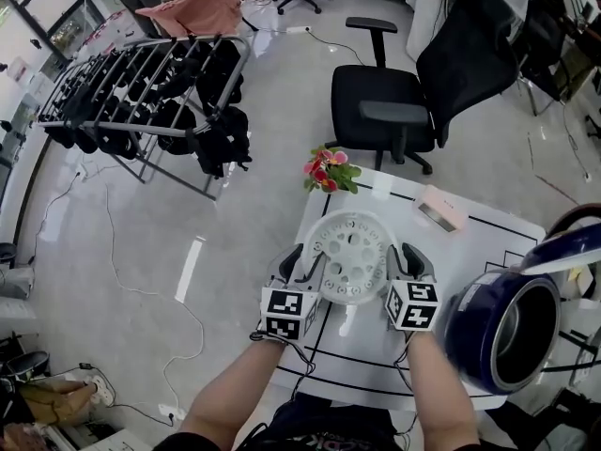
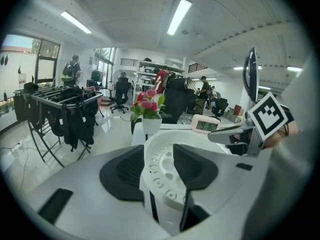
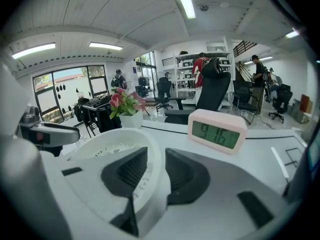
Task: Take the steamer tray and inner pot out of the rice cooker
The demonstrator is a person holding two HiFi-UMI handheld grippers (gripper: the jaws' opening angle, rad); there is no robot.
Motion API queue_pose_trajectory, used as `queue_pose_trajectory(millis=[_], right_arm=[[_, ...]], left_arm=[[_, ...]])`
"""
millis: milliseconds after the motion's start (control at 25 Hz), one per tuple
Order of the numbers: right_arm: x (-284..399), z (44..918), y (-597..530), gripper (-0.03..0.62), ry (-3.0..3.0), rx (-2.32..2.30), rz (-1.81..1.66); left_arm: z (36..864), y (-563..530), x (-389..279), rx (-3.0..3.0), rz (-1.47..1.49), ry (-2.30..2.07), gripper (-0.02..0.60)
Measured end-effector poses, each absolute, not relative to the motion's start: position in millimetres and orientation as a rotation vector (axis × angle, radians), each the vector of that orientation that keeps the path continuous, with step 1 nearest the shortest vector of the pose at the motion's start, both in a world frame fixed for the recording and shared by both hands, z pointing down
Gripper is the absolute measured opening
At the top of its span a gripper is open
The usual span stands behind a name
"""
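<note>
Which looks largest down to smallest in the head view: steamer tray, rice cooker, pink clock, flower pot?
1. rice cooker, though the frame edge cuts part of it off
2. steamer tray
3. pink clock and flower pot: they look about alike, so I won't rank them

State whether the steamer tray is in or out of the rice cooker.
Out: the steamer tray is between the left gripper and right gripper, apart from the rice cooker.
</note>
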State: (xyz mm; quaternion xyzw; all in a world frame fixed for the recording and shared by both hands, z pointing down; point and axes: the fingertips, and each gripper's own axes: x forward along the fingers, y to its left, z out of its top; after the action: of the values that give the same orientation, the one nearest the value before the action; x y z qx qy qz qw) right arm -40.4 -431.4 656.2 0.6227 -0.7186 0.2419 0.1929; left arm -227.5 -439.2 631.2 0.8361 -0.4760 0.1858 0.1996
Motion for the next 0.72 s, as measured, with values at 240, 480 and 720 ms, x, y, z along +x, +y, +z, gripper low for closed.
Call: queue_pose_trajectory(millis=[240, 480, 720], right_arm=[[-54, 596, -423, 0.182, -2.192, 1.756, 0.648], [-47, 500, -401, 0.212, -2.360, 1.805, 0.507], [2, 411, -354, 0.213, -2.393, 1.955, 0.317]], left_arm=[[578, -420, -203, 2.464, 0.453, -1.277, 0.218], [506, -394, -166, 2.580, 0.309, -1.181, 0.273], [438, -358, -95, 2.716, 0.167, -0.982, 0.299]])
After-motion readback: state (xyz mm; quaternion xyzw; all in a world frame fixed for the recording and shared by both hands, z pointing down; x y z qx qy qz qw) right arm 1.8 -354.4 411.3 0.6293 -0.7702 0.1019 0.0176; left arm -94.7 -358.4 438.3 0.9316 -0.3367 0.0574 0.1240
